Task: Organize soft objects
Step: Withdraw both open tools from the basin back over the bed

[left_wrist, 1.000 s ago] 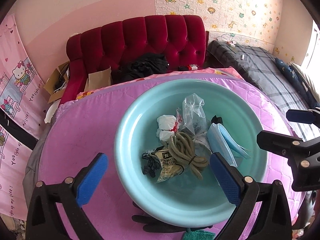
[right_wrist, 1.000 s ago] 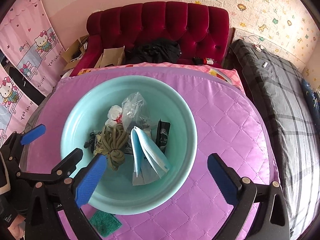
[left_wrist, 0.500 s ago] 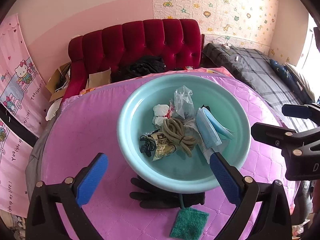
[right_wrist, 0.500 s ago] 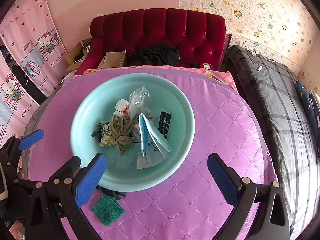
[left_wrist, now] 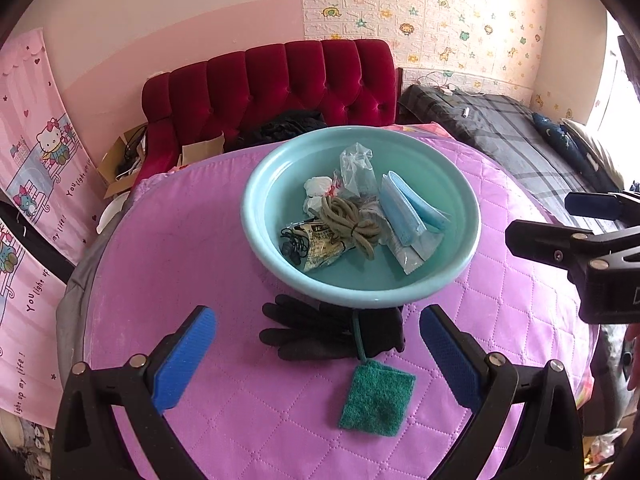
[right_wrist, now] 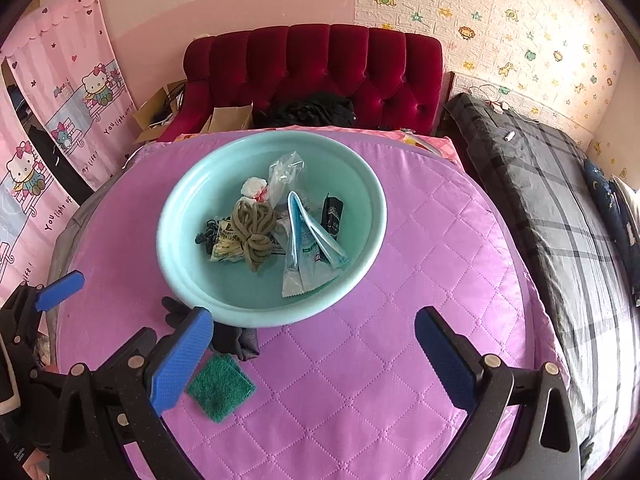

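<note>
Both of my grippers have the jaws spread wide and hold nothing. On the left gripper (left_wrist: pixel 316 356) the blue pads (left_wrist: pixel 184 354) stand far apart above the purple quilted cover (left_wrist: pixel 168 248), and they touch no object. On the right gripper (right_wrist: pixel 314 354) the fingers are open in the same way, with only bare cover between them.

Largest of the things in front of me is the light blue basin (left_wrist: pixel 460 248), which sits on the cover ahead of both grippers. Inside it lie a folded blue face mask (left_wrist: pixel 404 208), a coil of olive rope (left_wrist: pixel 348 220), a clear plastic bag (left_wrist: pixel 356 168), a printed packet (left_wrist: pixel 320 246), a white crumpled bundle (left_wrist: pixel 318 188) and a small black cord (left_wrist: pixel 294 242). From the right wrist I see also a dark sachet (right_wrist: pixel 333 216) near the far side of the mask.

A black glove (left_wrist: pixel 316 332) lies at the near side of the basin, between my left fingers and a little ahead of them. Part of it goes under the basin rim, so I cannot see the whole shape. In the right wrist view my own left pad covers much of it. Just beside the glove, nearer to me, lies a green scouring pad (left_wrist: pixel 376 398). The print on the packet is too small to read.
</note>
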### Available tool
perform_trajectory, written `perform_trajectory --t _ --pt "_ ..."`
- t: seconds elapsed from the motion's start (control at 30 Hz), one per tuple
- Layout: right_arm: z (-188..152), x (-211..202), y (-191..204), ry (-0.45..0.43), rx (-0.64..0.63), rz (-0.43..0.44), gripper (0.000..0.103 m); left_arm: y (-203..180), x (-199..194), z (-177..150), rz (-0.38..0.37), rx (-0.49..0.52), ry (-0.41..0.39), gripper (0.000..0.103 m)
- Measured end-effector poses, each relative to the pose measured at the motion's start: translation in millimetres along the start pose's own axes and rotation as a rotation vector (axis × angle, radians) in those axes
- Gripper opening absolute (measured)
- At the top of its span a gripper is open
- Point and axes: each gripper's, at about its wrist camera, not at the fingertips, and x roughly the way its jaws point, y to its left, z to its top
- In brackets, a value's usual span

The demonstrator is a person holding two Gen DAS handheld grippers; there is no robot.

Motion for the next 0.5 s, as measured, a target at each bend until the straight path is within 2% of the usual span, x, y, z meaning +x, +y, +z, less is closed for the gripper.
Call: perform_trajectory --t 0.33,0.5 --pt "-44 -2 5 0.001 0.014 0.0 0.103 -2 -15 -42 -0.032 -0.006 -0.008 0.103" --pt "-65 2 8 0.001 0.022 -0.012 0.103 -8 -15 -61 -0.015 0.028 -0.007 0.103"
